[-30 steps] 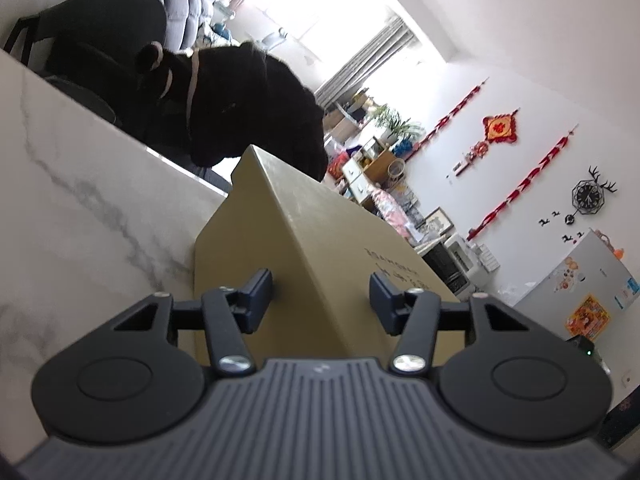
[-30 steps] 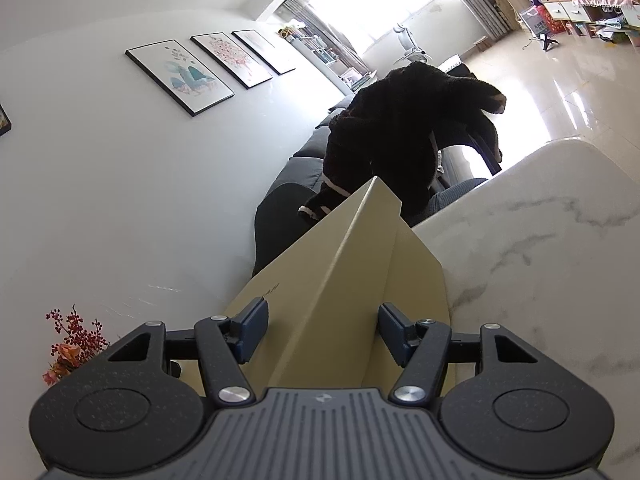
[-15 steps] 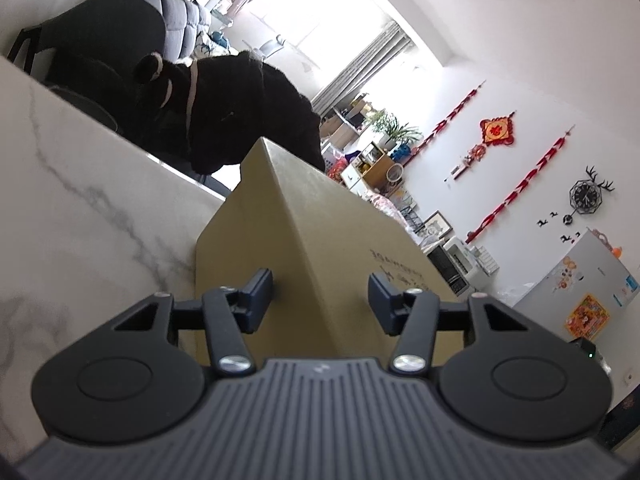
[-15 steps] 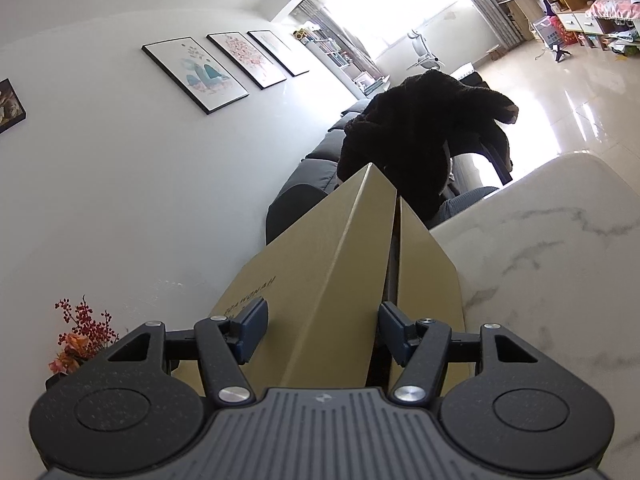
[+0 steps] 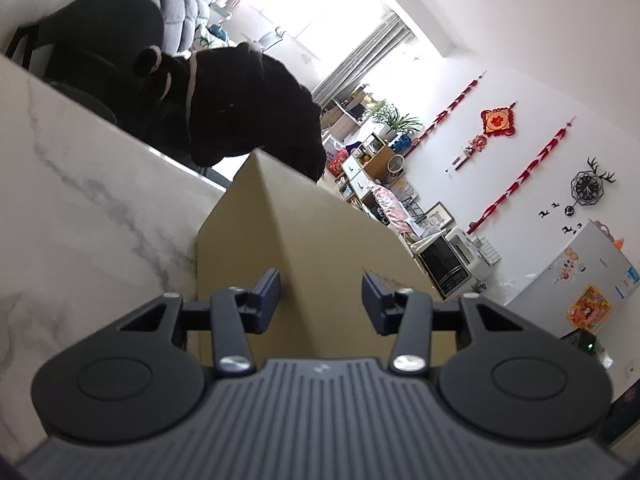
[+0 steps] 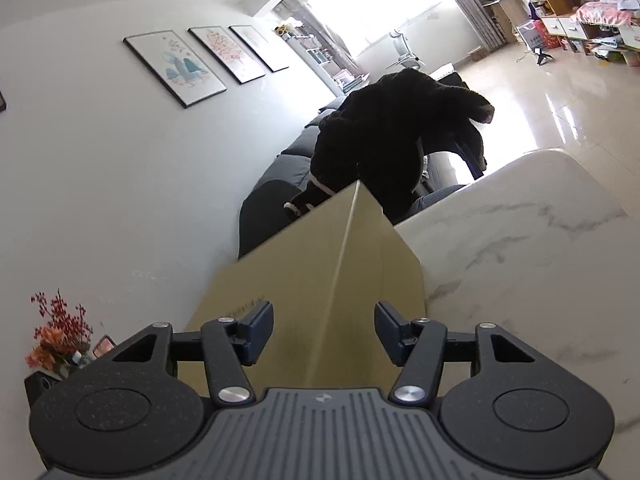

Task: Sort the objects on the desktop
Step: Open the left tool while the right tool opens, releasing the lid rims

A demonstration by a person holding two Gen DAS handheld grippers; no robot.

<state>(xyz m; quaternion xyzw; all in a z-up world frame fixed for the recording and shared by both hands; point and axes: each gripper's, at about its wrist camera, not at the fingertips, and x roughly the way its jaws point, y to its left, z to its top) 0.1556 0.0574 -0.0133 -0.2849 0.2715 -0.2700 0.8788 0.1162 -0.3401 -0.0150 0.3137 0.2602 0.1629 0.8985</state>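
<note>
Both tongs have just been closing a little, and the seam that stood ajar along the box edge in the right view half a second ago is shut again

Left wrist view: the left tongs (image 5: 320, 298) stand part open and low in the picture, their dark pads either side of a corner edge of the tan cardboard box (image 5: 320, 240). A gap shows between each pad and the cardboard, so nothing is pinched. The box stands on the white marble bench (image 5: 80, 208), its far corner rising toward a black coat (image 5: 240, 108) draped over a chair behind the bench. Faint print runs along the box face near the right pad. Farther off are a white wall with red hangings (image 5: 498, 122), a clock (image 5: 586, 190) and a white fridge (image 5: 580, 276).

Right wrist view: the right tongs (image 6: 324, 330) are also part open, a bit wider, astride another edge of the box (image 6: 320, 272), with a pale line running up that edge to the top corner. Neither pad touches the cardboard. The bench (image 6: 520, 248) lies to the right of the box; the coat (image 6: 392, 140) hangs beyond it. Three framed prints (image 6: 208, 56) hang on the wall at left, and red flowers (image 6: 60, 332) stand at lower left
</note>
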